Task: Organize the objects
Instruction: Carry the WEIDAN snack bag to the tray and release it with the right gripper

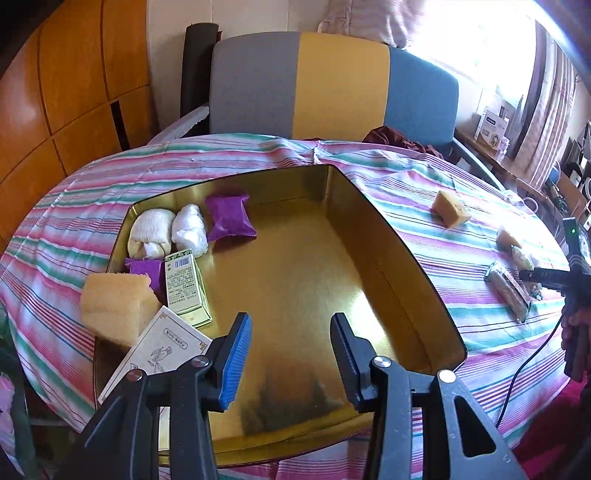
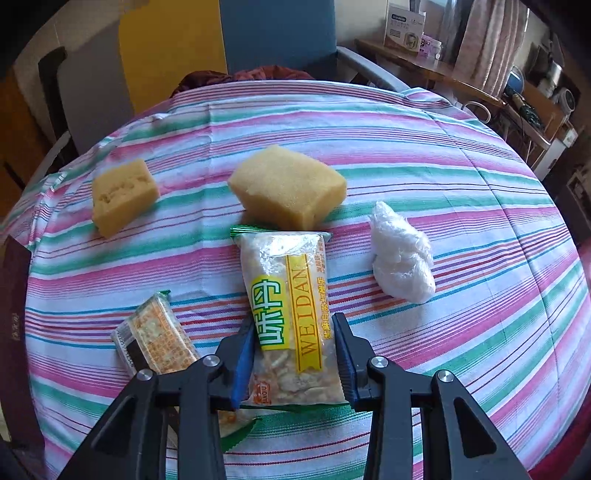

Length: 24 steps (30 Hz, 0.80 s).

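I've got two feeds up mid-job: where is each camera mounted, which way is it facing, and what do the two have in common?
Left wrist: rides the left gripper, looking forward and down between its open fingers into the gold tin; a hand with the other gripper shows at the right edge.
Right wrist: rides the right gripper, looking down at the snack packet clamped between its fingers.
Shared: the striped tablecloth, the sponge and the chair.

The left gripper [image 1: 291,354] and the right gripper [image 2: 293,356] are black plastic, with round silver screws and bumpy blue pads [image 1: 236,358] at nine o'clock.
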### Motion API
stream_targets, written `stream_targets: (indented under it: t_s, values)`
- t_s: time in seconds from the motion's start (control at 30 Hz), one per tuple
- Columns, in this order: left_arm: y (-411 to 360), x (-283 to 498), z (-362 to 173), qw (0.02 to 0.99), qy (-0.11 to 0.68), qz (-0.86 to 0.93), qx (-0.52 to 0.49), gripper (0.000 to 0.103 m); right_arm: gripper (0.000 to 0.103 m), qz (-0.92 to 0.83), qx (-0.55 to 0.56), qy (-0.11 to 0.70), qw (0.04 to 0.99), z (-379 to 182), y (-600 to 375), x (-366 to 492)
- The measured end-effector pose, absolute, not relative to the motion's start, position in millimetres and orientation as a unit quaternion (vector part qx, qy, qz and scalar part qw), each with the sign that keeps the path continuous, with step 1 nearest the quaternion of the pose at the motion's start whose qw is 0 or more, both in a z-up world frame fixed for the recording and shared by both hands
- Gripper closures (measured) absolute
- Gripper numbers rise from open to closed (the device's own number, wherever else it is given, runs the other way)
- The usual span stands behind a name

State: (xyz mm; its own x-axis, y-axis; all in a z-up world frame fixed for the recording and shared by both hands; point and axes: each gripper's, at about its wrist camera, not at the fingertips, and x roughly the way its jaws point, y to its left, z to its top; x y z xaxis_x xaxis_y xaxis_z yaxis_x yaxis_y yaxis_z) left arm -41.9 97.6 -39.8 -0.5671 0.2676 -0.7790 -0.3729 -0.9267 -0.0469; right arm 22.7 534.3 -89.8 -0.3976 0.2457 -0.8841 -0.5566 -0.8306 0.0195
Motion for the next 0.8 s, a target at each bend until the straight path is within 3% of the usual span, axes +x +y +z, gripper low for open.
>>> stream_targets:
  t_s: [0.47, 0.8]
  values:
    - [87.5, -43.9, -29.0, 0.196, 0.057, 0.888, -0.412, 0.059, 0.063, 0.858, -0.45, 0.167, 0.183, -53.8, 489.4, 17.6]
    - [41.2, -50.0, -12.0, 0.183, 0.007, 0.9, -0.396, 0.059, 0.063, 0.893, -0.442, 0.089, -0.005, 2.6, 320.7, -54.6]
